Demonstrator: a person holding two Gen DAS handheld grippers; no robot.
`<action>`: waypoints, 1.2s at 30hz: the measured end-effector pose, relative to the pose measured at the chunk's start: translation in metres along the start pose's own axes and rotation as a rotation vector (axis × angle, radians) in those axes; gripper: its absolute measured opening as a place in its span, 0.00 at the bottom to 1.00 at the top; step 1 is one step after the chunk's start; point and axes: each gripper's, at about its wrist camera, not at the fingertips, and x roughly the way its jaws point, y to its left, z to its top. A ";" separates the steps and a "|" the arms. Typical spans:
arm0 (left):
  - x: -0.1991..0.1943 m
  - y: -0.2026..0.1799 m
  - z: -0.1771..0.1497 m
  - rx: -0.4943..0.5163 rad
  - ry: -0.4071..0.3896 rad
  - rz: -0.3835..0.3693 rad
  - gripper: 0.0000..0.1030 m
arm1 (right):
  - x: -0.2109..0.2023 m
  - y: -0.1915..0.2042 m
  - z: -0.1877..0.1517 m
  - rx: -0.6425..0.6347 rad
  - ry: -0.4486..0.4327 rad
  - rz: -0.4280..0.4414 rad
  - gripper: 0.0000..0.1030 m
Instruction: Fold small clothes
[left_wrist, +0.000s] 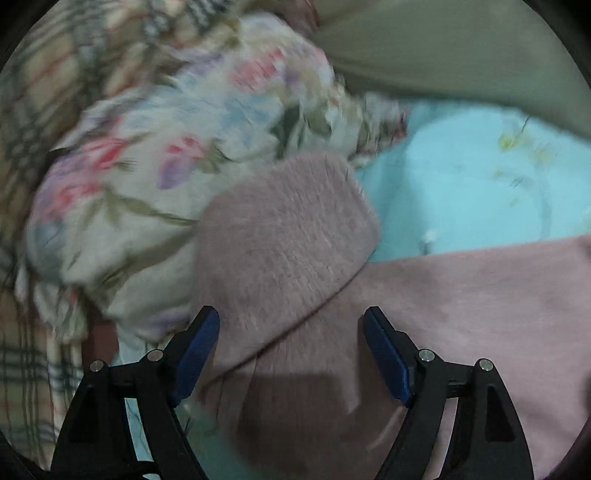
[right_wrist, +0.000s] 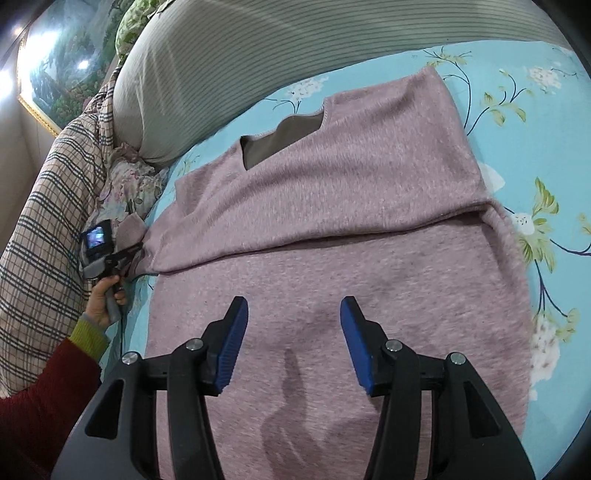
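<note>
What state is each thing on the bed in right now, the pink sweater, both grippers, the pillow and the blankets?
pink sweater: folded across, top half laid over the bottom, neckline facing up
sleeve: sticking out at the left side, not tucked in
left gripper: open, above the sleeve, holding nothing
right gripper: open, above the sweater, holding nothing
grey pillow: lying at the head of the bed
floral blanket: bunched up
plaid blanket: heaped at the bed's edge

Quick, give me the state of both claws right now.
Left claw: open, holding nothing, over the pink sweater.
Right claw: open, holding nothing, above the sweater.
</note>
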 end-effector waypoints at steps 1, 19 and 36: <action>0.010 0.000 0.001 0.006 0.011 0.014 0.80 | 0.000 0.001 0.000 0.000 -0.002 -0.001 0.52; -0.109 0.044 -0.016 -0.299 -0.153 -0.583 0.04 | -0.006 0.017 -0.013 -0.016 -0.025 0.049 0.52; -0.267 -0.194 -0.058 -0.075 -0.123 -0.997 0.04 | -0.042 -0.027 -0.022 0.075 -0.086 0.012 0.52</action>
